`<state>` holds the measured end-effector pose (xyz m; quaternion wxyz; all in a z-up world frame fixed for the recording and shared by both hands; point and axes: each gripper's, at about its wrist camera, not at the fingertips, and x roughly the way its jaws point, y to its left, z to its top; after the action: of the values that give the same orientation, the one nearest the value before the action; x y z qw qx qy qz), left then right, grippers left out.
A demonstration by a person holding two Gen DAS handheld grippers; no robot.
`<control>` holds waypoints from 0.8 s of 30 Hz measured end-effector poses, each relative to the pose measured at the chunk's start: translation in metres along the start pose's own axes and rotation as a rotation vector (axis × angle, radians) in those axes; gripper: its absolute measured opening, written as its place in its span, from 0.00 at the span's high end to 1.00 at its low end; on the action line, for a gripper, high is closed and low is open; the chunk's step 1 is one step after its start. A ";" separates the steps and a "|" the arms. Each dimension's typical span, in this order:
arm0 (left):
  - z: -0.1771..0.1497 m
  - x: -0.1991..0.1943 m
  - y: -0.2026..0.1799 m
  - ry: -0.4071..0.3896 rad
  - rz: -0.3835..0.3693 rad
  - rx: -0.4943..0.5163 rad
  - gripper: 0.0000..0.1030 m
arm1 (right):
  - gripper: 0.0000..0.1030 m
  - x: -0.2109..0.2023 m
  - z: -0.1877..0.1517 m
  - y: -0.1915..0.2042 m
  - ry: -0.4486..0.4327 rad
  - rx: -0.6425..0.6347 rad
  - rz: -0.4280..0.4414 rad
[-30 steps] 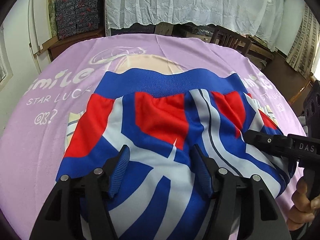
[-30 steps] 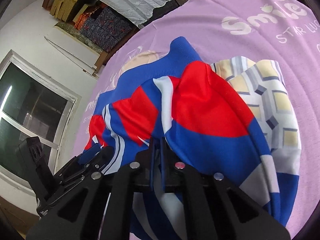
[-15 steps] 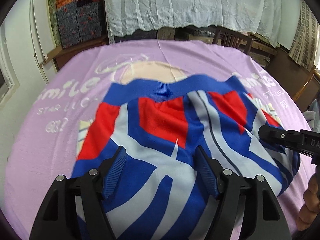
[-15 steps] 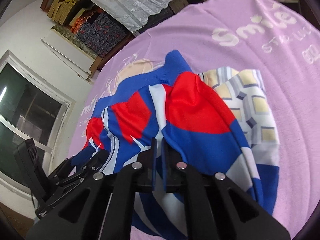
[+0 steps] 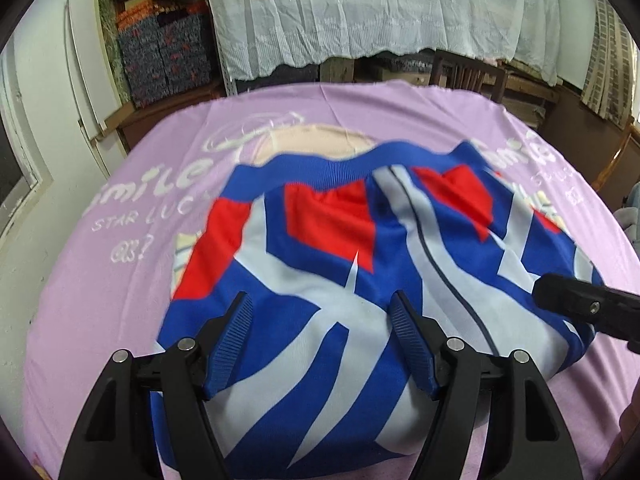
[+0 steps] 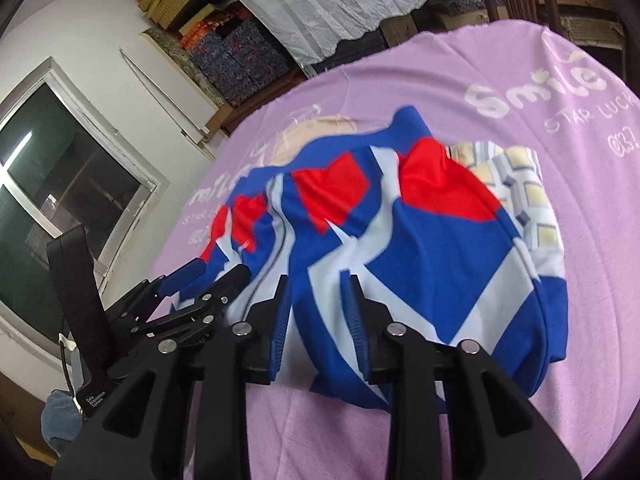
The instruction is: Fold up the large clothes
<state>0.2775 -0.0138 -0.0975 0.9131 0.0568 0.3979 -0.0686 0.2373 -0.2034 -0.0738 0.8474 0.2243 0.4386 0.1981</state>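
A blue, red and white patterned garment lies folded on the purple printed cloth, its blue ribbed band at the far side. It also shows in the right wrist view. My left gripper is open above the garment's near edge, holding nothing. My right gripper is open just over the near fold, its jaws parted and free of the fabric. The right gripper also shows at the right edge of the left wrist view. The left gripper shows at the left of the right wrist view.
A beige and grey checked print peeks out from under the garment's right side. Beyond the table stand a white lace curtain, stacked patterned boxes and a wooden chair. A window is at the left.
My right gripper has opened and let go of the garment's fold. Both grippers have drawn back toward me, and the garment now lies flat.
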 end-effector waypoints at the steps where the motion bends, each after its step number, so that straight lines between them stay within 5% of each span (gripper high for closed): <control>1: -0.001 0.002 0.001 0.006 -0.002 -0.002 0.26 | 0.74 0.004 -0.001 -0.004 0.018 0.015 -0.004; 6: -0.001 0.012 0.012 0.044 -0.018 -0.041 0.13 | 0.81 0.013 0.001 -0.021 0.054 0.060 0.015; 8: 0.000 0.016 0.020 0.068 -0.053 -0.075 0.11 | 0.99 0.013 0.004 -0.033 0.067 0.106 0.033; 13: 0.001 0.013 0.023 0.068 -0.068 -0.092 0.14 | 1.00 0.010 0.010 -0.075 0.086 0.298 0.180; 18: 0.006 -0.008 0.024 -0.023 -0.075 -0.098 0.18 | 1.00 -0.013 0.018 -0.073 -0.031 0.230 -0.009; 24: 0.008 -0.025 0.011 -0.092 -0.100 -0.067 0.18 | 0.95 -0.026 0.021 -0.084 -0.111 0.263 -0.048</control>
<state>0.2682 -0.0025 -0.0728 0.9271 0.0030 0.3602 -0.1035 0.2521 -0.2907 -0.0927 0.8383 0.3334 0.4183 0.1060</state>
